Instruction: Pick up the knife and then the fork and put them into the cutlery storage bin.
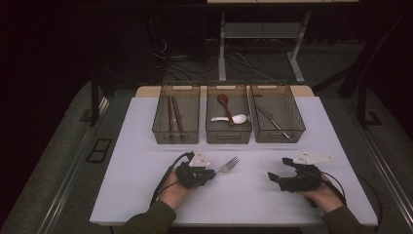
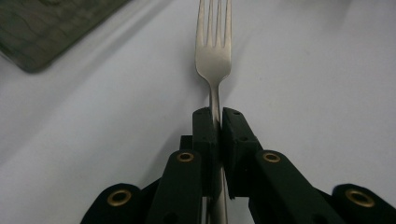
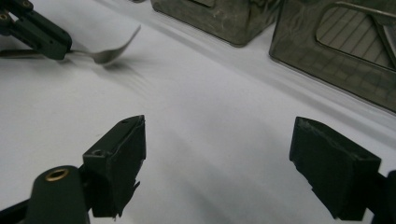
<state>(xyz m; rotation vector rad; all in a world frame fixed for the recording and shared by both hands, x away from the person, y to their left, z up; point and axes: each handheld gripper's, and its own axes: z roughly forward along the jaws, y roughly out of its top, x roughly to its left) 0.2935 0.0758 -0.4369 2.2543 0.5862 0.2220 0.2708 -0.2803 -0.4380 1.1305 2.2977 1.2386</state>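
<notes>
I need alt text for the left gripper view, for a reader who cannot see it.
Two black tongs are shut on the handle of a silver fork, whose tines point away over a white table. A corner of a mesh basket shows at top left.

The setting is a lab or test room arranged for recording. A white counter [image 1: 146, 195] stands on grey carpet [image 1: 58, 146] in a dark, unlit surround. Three mesh bins [image 1: 229, 114] sit in a row. Behind them, loose cables [image 1: 243, 61] lie beneath a metal-framed desk [image 1: 263, 31].
</notes>
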